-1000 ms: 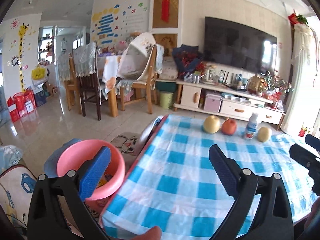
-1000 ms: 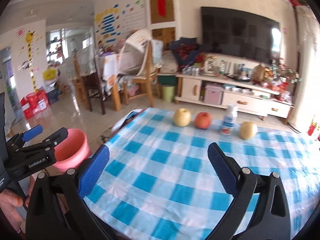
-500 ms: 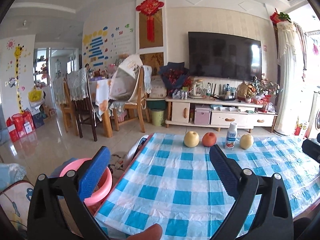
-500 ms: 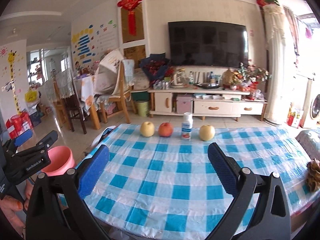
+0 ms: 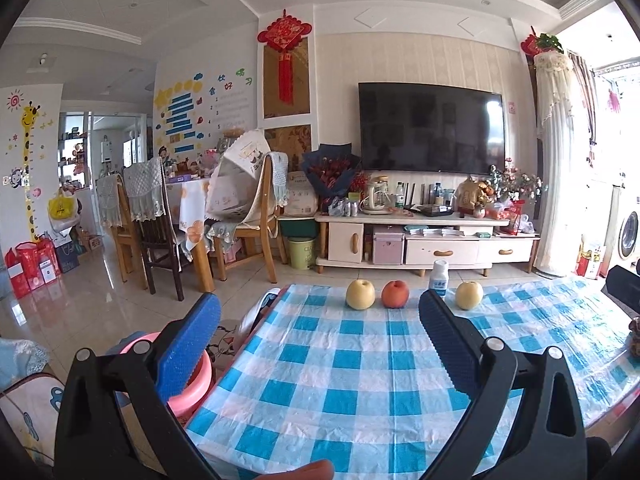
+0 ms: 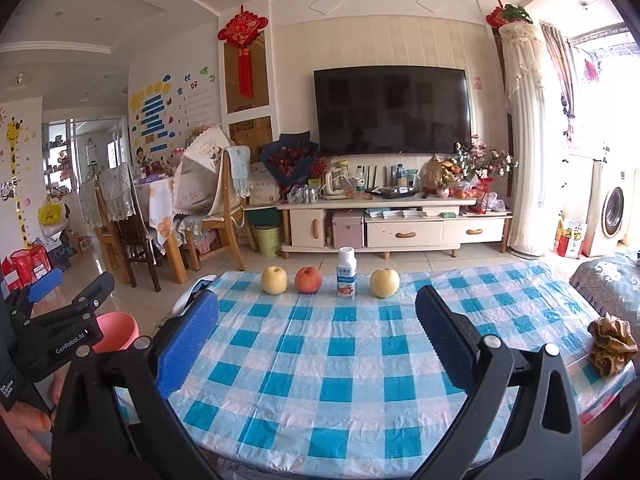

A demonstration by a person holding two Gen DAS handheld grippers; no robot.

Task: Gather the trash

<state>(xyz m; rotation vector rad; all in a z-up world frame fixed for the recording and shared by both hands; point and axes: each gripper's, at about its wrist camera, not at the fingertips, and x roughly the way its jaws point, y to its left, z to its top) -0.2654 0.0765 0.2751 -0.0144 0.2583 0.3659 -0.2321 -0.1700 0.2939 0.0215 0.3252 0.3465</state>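
A white plastic bottle [image 6: 347,273] stands at the far edge of a blue-checked table [image 6: 340,360], in a row with two yellow apples [image 6: 274,279] [image 6: 384,283] and a red apple [image 6: 308,280]. The bottle also shows in the left wrist view [image 5: 440,278]. A crumpled brown scrap [image 6: 612,346] lies at the table's right edge. A pink bin [image 5: 192,376] stands on the floor left of the table. My left gripper [image 5: 320,332] and right gripper [image 6: 316,328] are both open and empty above the table's near edge.
The left gripper shows at the left of the right wrist view [image 6: 60,320]. Wooden chairs and a dining table [image 5: 192,224] stand at the back left. A TV cabinet [image 5: 424,240] lines the far wall. A small green bin [image 5: 302,252] stands beside it.
Both grippers have tilted up and pulled back, so the whole room and table now show. The pink bin has slid lower left in view. The jaws stay open.
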